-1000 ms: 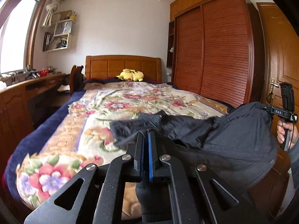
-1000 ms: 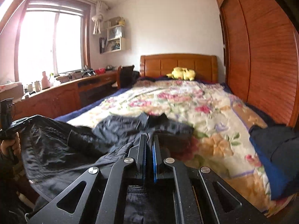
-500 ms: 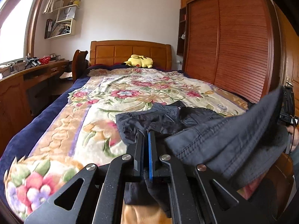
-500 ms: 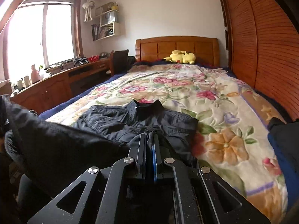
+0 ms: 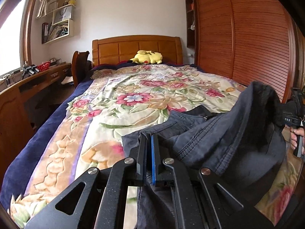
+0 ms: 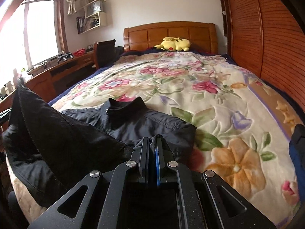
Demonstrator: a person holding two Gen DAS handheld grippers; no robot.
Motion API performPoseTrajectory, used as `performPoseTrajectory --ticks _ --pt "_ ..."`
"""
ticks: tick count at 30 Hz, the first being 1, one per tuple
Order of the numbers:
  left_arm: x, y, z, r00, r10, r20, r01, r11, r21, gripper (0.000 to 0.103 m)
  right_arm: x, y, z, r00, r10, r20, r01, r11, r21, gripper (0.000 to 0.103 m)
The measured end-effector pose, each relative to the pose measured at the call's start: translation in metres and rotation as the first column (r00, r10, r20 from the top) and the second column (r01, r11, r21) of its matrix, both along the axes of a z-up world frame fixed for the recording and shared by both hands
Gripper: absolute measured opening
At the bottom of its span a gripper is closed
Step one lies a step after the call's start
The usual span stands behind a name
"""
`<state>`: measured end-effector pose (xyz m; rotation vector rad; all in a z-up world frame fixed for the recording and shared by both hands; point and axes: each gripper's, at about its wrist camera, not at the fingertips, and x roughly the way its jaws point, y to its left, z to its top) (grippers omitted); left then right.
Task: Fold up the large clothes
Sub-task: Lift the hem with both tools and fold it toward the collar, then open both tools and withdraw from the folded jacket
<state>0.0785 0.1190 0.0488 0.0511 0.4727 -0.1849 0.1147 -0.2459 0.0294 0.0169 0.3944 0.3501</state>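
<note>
A dark navy jacket [image 6: 137, 120] lies on the flowered bedspread [image 6: 200, 87], its black collar [image 6: 124, 105] pointing toward the headboard. My left gripper [image 5: 149, 139] is shut on the jacket's hem, and cloth hangs down between its fingers. My right gripper [image 6: 152, 141] is shut on the hem's other end. The lower part of the jacket [image 5: 238, 126] is lifted and stretched between the two grippers, over the upper part. In the left wrist view the other gripper [image 5: 293, 114] and a hand [image 5: 297, 135] show at the right edge.
A yellow plush toy [image 6: 175, 43] lies by the wooden headboard [image 6: 169, 34]. A louvred wardrobe [image 5: 238, 38] runs along the right side of the bed. A desk [image 6: 57, 72] and chair [image 6: 104, 53] stand on the left under the window. Dark blue cloth [image 6: 297, 148] sits at the bed's right edge.
Both grippers moved forward over the bed toward the headboard, carrying the jacket's lower hem up over its upper part. The collar now lies much closer in both views.
</note>
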Motion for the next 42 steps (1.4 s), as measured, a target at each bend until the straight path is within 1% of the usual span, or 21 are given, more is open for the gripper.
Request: performPoseTrajectory --ticks 7,11,15,19,23,26,30,32,34,36,38,39,40,41,42 --pt "0.025 -0.003 -0.015 0.999 0.014 -0.032 -0.013 1.0 0.019 0.004 0.023 0.011 0.0 1.0 -0.011 0.005 0.011 1.0 -0.021 0.005" --pt "0.04 -0.003 -0.016 0.999 0.021 -0.043 -0.02 1.0 0.018 0.004 0.041 0.018 0.004 1.0 -0.015 0.012 0.015 0.999 -0.039 0.005" --pt "0.057 -0.004 -0.013 0.998 0.035 -0.047 -0.034 0.999 0.028 0.004 0.059 0.027 0.012 0.999 -0.026 0.019 0.027 0.997 -0.068 0.005" --pt "0.075 -0.005 -0.009 0.998 0.046 -0.042 -0.045 0.998 0.036 0.004 0.079 0.039 0.022 0.999 -0.035 0.035 0.039 0.993 -0.116 0.005" --pt "0.102 -0.007 -0.001 0.997 0.056 -0.044 -0.055 0.998 0.037 0.004 0.102 0.043 0.033 0.998 -0.062 0.031 0.066 0.989 -0.131 0.005" --pt "0.123 -0.012 0.002 0.996 0.071 -0.047 -0.069 0.996 0.053 0.004 0.121 0.047 0.038 0.995 -0.09 0.032 0.094 0.986 -0.141 0.005" --pt "0.143 -0.017 -0.006 0.994 0.085 -0.068 -0.079 0.993 0.083 0.004 0.141 0.059 0.035 0.994 -0.11 0.006 0.109 0.979 -0.17 0.005" --pt "0.147 -0.017 -0.015 0.992 0.095 -0.082 -0.086 0.991 0.102 0.004 0.146 0.064 0.032 0.993 -0.113 -0.021 0.107 0.977 -0.182 0.005" --pt "0.147 -0.015 -0.021 0.99 0.105 -0.09 -0.095 0.99 0.107 0.004 0.148 0.064 0.03 0.991 -0.123 -0.044 0.113 0.978 -0.172 0.005" --pt "0.146 -0.011 -0.028 0.986 0.119 -0.113 -0.108 0.989 0.102 0.004 0.147 0.061 0.027 0.988 -0.138 -0.073 0.127 0.981 -0.146 0.01" --pt "0.143 -0.009 -0.03 0.986 0.104 -0.133 -0.092 0.991 0.092 0.004 0.14 0.059 0.029 0.987 -0.136 -0.08 0.125 0.983 -0.138 0.013" --pt "0.138 -0.007 -0.03 0.985 0.094 -0.144 -0.082 0.992 0.092 0.006 0.136 0.058 0.031 0.988 -0.134 -0.074 0.124 0.983 -0.132 0.019" --pt "0.136 -0.006 -0.03 0.985 0.09 -0.149 -0.077 0.993 0.092 0.009 0.131 0.055 0.033 0.988 -0.142 -0.066 0.132 0.983 -0.129 0.025" --pt "0.13 -0.004 -0.028 0.985 0.086 -0.151 -0.073 0.993 0.09 0.012 0.124 0.052 0.036 0.986 -0.156 -0.053 0.149 0.981 -0.121 0.041" --pt "0.125 -0.002 -0.026 0.985 0.085 -0.148 -0.072 0.993 0.089 0.022 0.118 0.049 0.038 0.987 -0.154 -0.045 0.149 0.983 -0.107 0.058"
